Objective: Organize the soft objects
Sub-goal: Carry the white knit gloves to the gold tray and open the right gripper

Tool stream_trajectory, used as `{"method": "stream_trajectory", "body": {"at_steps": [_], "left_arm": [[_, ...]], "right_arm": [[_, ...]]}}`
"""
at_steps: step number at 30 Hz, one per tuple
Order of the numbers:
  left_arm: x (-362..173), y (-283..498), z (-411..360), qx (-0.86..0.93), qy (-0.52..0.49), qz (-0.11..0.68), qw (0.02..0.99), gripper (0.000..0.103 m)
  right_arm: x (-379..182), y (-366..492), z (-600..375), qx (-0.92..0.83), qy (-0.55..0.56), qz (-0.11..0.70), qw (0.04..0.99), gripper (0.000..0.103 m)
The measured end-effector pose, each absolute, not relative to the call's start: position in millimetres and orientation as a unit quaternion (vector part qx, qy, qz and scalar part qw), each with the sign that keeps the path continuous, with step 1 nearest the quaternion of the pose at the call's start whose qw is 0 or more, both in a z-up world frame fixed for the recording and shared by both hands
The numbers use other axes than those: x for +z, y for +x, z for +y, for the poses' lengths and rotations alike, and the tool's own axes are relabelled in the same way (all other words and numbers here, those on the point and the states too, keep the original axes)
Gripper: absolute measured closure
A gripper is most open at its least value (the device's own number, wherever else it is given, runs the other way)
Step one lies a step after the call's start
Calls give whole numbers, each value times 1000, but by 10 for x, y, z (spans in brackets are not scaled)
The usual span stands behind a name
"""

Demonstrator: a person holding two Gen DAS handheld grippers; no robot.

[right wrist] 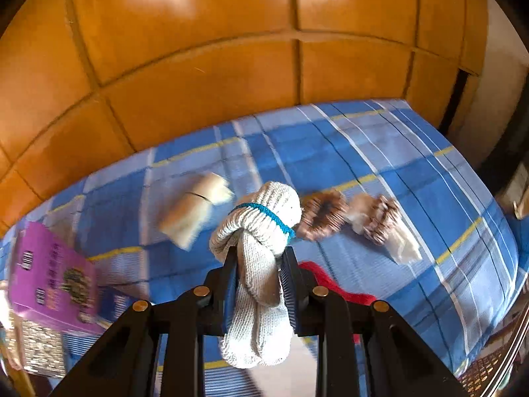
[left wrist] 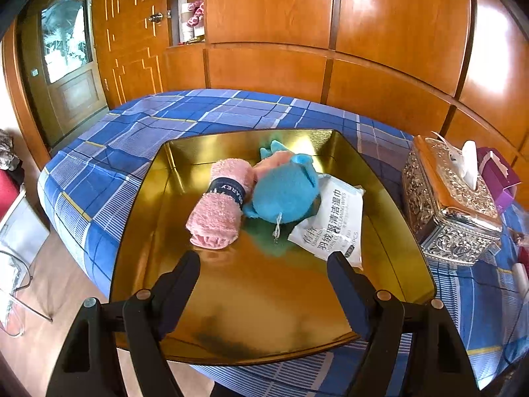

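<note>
In the left wrist view a gold tray on the blue plaid table holds a rolled pink towel, a blue plush toy and a white wipes packet. My left gripper is open and empty above the tray's near part. In the right wrist view my right gripper is shut on a knotted white knit glove with a teal cuff line, held above the plaid cloth. Two brown scrunchies and a cream roll lie on the cloth beyond it.
An ornate silver tissue box stands right of the tray, with a purple box behind it. A purple carton lies at the left and a red fabric piece under the right gripper. Wooden panelling backs the table.
</note>
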State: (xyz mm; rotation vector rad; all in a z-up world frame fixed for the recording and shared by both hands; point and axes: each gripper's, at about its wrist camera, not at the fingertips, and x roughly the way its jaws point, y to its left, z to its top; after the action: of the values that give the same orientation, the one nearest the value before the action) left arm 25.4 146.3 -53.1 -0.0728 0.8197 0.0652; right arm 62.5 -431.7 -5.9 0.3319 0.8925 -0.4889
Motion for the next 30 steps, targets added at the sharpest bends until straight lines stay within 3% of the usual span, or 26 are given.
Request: {"method": "stream_trajectory", "body": {"at_steps": [9, 16, 20, 30], "left_arm": [[-532, 227, 1462, 29, -42, 397, 916, 19], [-507, 190, 1572, 38, -62, 386, 920, 19], [-443, 169, 1753, 57, -81, 373, 922, 19], [-337, 133, 2073, 93, -107, 350, 926, 19]], "right_arm": [[884, 916, -3093, -57, 83, 347, 933, 79], [1220, 867, -1674, 121, -9, 308, 944, 79], [1084, 793, -927, 216, -39, 325, 920, 79], [3, 825, 283, 323, -91, 440, 833, 79]]}}
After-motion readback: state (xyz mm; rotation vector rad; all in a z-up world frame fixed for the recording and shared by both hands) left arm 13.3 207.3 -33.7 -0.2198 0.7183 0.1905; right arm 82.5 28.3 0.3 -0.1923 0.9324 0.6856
